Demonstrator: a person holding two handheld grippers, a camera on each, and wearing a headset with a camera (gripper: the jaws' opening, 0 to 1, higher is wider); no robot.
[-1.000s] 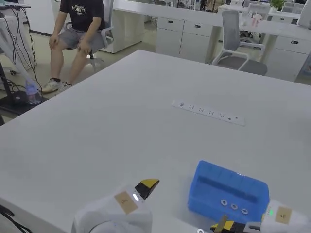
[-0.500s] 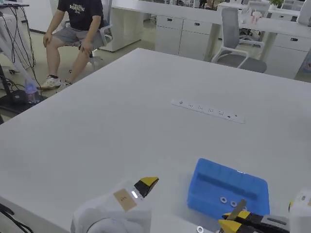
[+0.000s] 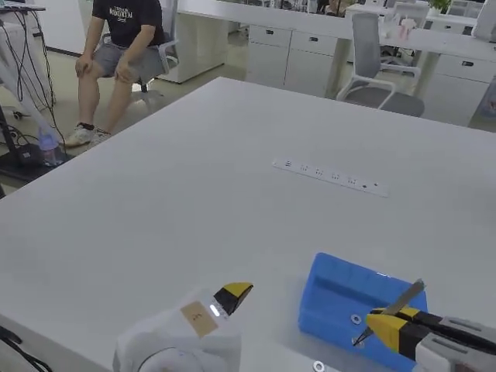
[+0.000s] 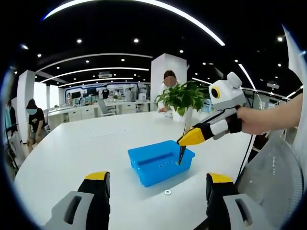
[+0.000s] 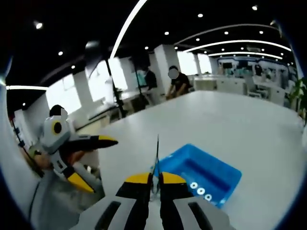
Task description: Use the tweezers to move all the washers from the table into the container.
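Status: the right tool point(image 3: 385, 324) is pressed together on the thin metal tweezers point(image 3: 408, 295), which stick out between its yellow-tipped jaws. In the right gripper view I see the two jaws side by side with the tweezers clamped between them.

The tweezers slant down into the open blue plastic rectangular container point(image 3: 333, 283). Their tips are inside it, close to the small round metal washers point(image 5: 201, 190) that lie in a row of three on its floor. I cannot tell whether the tips pinch a washer.

One loose washer point(image 3: 318, 366) lies flat on the white counter point(image 3: 194, 194), just outside the container's near wall and not touching it.

The left tool point(image 4: 158, 178) is spread wide and holds nothing. It sits above the counter on the near-left side of the container, apart from it, with its jaws pointed toward the container.
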